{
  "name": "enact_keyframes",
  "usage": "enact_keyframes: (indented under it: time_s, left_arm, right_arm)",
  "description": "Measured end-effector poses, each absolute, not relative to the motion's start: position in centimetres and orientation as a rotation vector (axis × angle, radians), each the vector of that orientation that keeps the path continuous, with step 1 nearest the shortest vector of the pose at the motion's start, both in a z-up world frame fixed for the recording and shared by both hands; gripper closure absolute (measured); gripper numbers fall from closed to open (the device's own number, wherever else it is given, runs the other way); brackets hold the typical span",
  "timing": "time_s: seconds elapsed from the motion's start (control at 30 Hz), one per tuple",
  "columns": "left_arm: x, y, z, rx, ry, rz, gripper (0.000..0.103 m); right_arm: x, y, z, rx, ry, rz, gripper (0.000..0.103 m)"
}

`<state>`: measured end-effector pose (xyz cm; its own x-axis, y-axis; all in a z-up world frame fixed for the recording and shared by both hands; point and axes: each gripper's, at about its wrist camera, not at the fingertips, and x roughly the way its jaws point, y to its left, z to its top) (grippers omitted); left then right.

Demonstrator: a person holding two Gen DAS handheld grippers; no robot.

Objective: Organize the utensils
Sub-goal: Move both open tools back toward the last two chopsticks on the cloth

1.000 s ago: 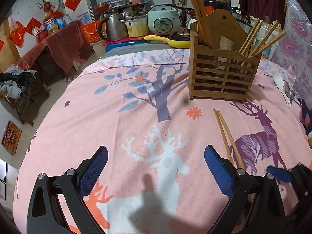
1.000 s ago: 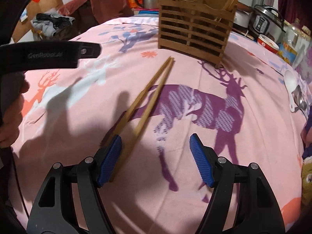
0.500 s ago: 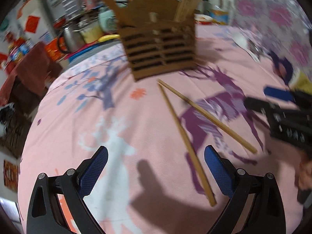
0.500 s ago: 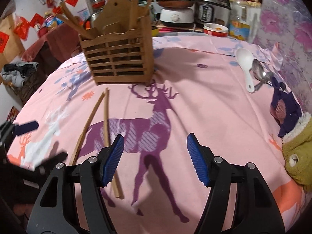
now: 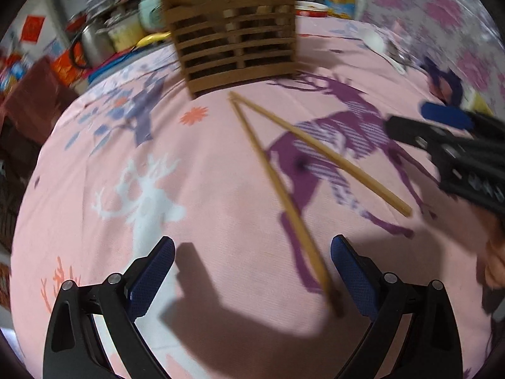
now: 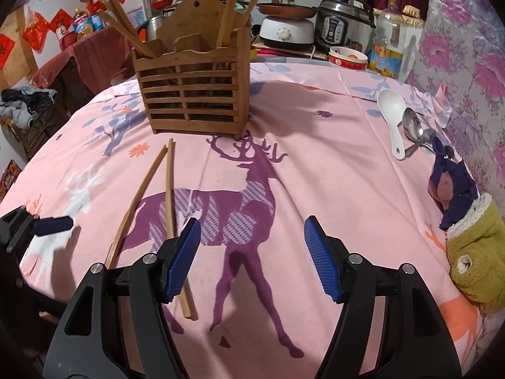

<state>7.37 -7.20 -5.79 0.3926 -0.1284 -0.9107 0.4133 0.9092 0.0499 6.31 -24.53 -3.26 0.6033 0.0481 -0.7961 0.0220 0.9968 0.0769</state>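
Two wooden chopsticks (image 5: 277, 186) (image 6: 151, 183) lie in a V on the pink deer tablecloth, tips meeting near a slatted wooden utensil holder (image 5: 235, 50) (image 6: 192, 94) that holds more chopsticks. My left gripper (image 5: 252, 278) is open low over the cloth, one chopstick's near end between its fingers. My right gripper (image 6: 252, 255) is open and empty, just right of the chopsticks' near ends; it also shows at the right of the left wrist view (image 5: 448, 139). A white spoon (image 6: 393, 110) and metal spoons (image 6: 416, 129) lie far right.
A yellow-green and purple cloth (image 6: 467, 237) lies at the right edge of the table. Rice cookers (image 6: 344, 28), a bottle (image 6: 389, 41), a bowl (image 6: 347, 57) and a kettle stand behind the table. The floor drops off to the left.
The left gripper has swung right and closer, so the chopsticks now lie between its fingers. The right gripper has drawn back to the right of the chopsticks. Both stay open.
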Motion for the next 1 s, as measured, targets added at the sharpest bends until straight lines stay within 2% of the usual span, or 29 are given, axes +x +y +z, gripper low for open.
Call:
enact_keyframes:
  time_s: [0.33,1.0]
  left_arm:
    - [10.0,-3.4,-5.8,0.188,1.153,-0.201,0.006]
    - [9.7,-3.9,-5.9,0.210,1.138,-0.203,0.006]
  right_arm:
    - [5.8,-23.5,-2.6,0.038,0.898,0.029,0.036]
    - [5.6,-22.5,-2.9,0.013,0.905,0.047,0.036]
